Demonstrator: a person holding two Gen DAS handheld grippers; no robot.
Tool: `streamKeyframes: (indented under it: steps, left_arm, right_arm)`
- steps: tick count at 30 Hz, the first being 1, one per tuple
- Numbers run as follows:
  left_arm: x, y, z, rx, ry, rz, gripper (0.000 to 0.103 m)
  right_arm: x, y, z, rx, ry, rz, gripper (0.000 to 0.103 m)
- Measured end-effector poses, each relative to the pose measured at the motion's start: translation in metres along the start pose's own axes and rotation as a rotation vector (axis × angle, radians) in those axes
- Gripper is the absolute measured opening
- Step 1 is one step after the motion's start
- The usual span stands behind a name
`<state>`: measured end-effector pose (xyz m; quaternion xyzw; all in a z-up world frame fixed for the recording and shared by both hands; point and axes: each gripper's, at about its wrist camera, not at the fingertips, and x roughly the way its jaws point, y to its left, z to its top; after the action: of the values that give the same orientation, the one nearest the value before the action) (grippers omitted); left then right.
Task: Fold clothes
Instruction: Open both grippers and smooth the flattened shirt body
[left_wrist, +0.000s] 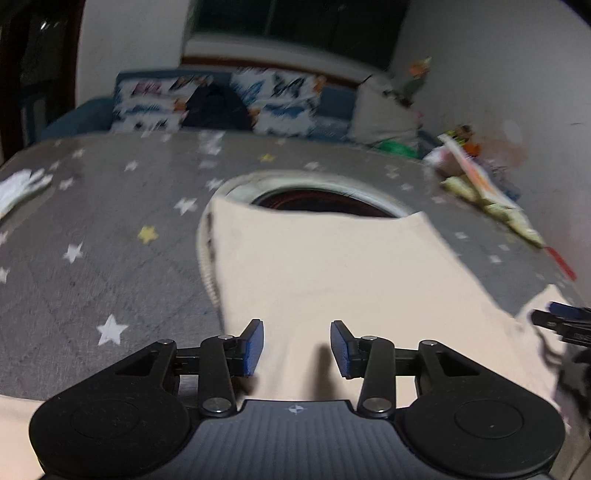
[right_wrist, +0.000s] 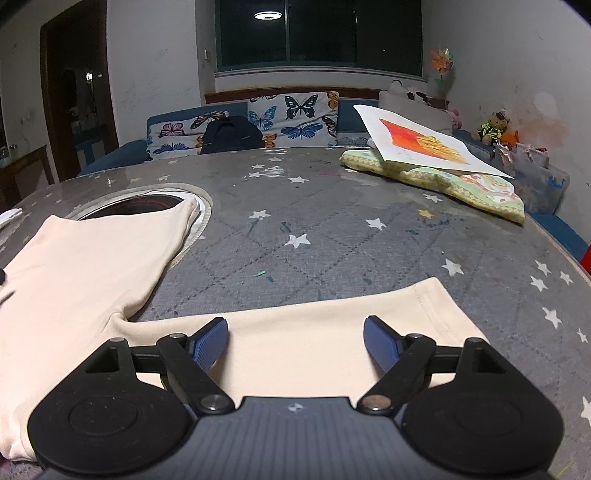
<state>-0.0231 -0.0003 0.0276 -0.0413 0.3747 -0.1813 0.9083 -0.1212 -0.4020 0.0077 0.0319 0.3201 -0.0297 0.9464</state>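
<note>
Lying flat on the star-patterned grey table cover (right_wrist: 332, 236), the cream garment (right_wrist: 85, 266) spreads under both tools: the right gripper (right_wrist: 295, 341) stands wide apart over one leg, the left gripper (left_wrist: 297, 349) partly spread above the cloth, neither pinching it

A home living room: butterfly-cushioned sofa (right_wrist: 258, 122), star-patterned table (right_wrist: 332, 229), teddy bear (right_wrist: 493, 127).

The pale peach cotton-like garment (right_wrist: 92, 266) looks soft, matt and smooth. Beneath it, the grey star-printed quilted cloth (right_wrist: 332, 236) on the table shows a glossy clear film. Beyond the garment, a sheet of white paper (right_wrist: 424, 140) looks matt.
</note>
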Motion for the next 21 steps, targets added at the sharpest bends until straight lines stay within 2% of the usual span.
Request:
streamKeyframes:
  steps: [3,6,11,15,21]
  left_arm:
    - [0.0,0.004,0.007,-0.017,-0.006,-0.001,0.043]
    - [0.003,-0.001,0.019,0.017,-0.03,0.009,0.043]
    - [0.035,0.0,0.043,0.004,0.008,0.011,0.043]
    - [0.059,0.006,0.056,-0.018,0.035,0.056,0.043]
    - [0.063,0.015,0.063,-0.047,0.022,0.083,0.043]
  right_arm:
    - [0.0,-0.002,0.0,0.011,-0.002,0.008,0.085]
    - [0.001,-0.001,0.0,0.001,0.002,0.01,0.089]
    - [0.003,0.003,-0.001,-0.013,0.008,0.008,0.091]
    - [0.003,0.003,-0.001,-0.015,0.013,0.012,0.096]
    - [0.005,0.005,-0.001,-0.028,0.024,0.014,0.101]
